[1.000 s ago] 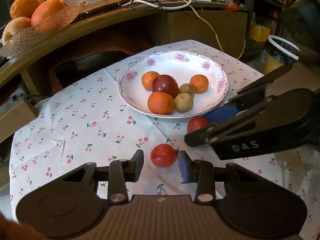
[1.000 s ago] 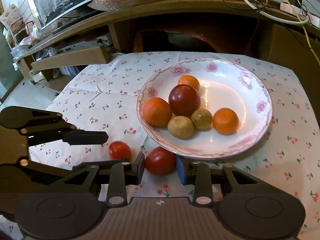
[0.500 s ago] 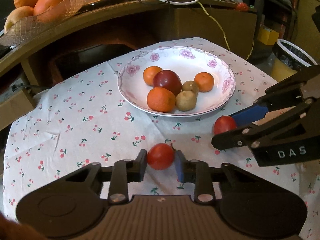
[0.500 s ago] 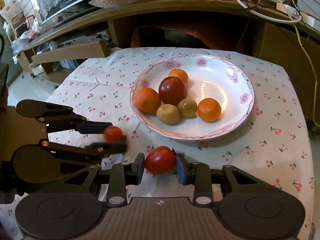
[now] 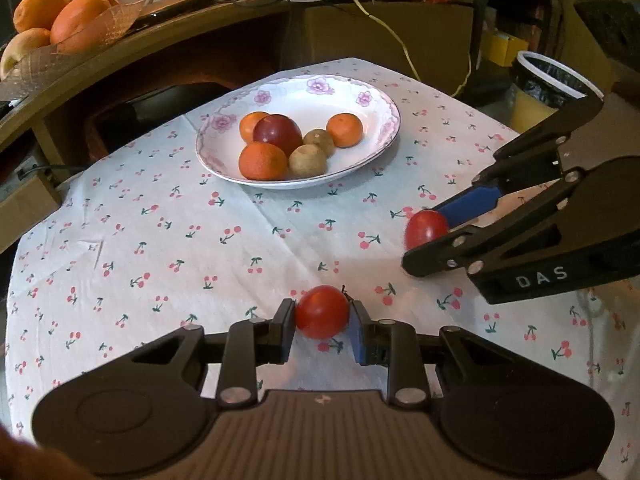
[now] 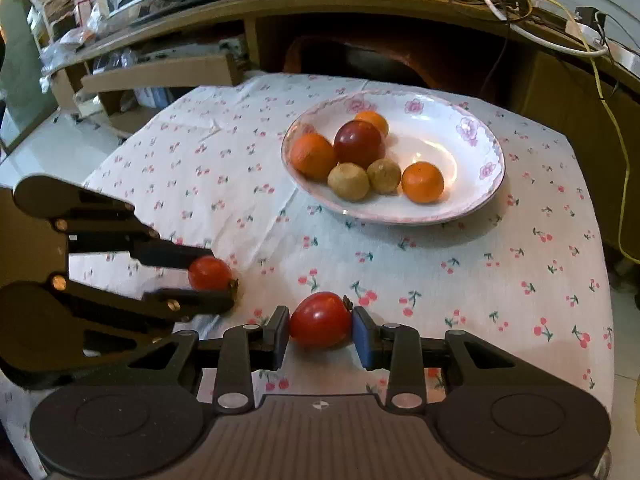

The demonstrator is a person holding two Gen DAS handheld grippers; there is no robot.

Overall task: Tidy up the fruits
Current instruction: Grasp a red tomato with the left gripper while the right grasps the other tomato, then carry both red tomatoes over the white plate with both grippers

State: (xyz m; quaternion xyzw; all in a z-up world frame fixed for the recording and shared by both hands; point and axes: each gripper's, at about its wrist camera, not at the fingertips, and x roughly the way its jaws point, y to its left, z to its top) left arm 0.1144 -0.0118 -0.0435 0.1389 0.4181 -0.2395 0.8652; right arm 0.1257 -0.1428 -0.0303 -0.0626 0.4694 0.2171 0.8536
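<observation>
Left tongs (image 5: 322,326): clamped on a small red tomato (image 5: 322,311), one pad against each side, above the near part of the table (image 5: 160,240).
Right tongs (image 6: 321,334): clamped on a second red tomato (image 6: 320,320), slightly larger and glossy, with a dark stem stub beside the blue pad.
Plate (image 5: 372,152): white and shallow, pink flowers round the rim, toward the table's far side, well apart from both tomatoes.
Fruit on the plate: three oranges, one dark red apple (image 5: 277,135) and two dull brown round fruits, bunched in the left half as seen in the right wrist view; the right half of the plate is bare.
Open room: a wide strip of cherry-print tablecloth (image 6: 460,272) lies between the tongs and the plate's near rim.
Edges: in the right wrist view the cloth drops off at the right, with pale floor below.
Left wrist view only: a lined waste bin (image 5: 554,80) past the table's far right corner, and a glass bowl of oranges (image 5: 68,28) on a wooden shelf behind.
Right wrist view only: cardboard boxes (image 6: 160,76) beyond the table's far left side.
</observation>
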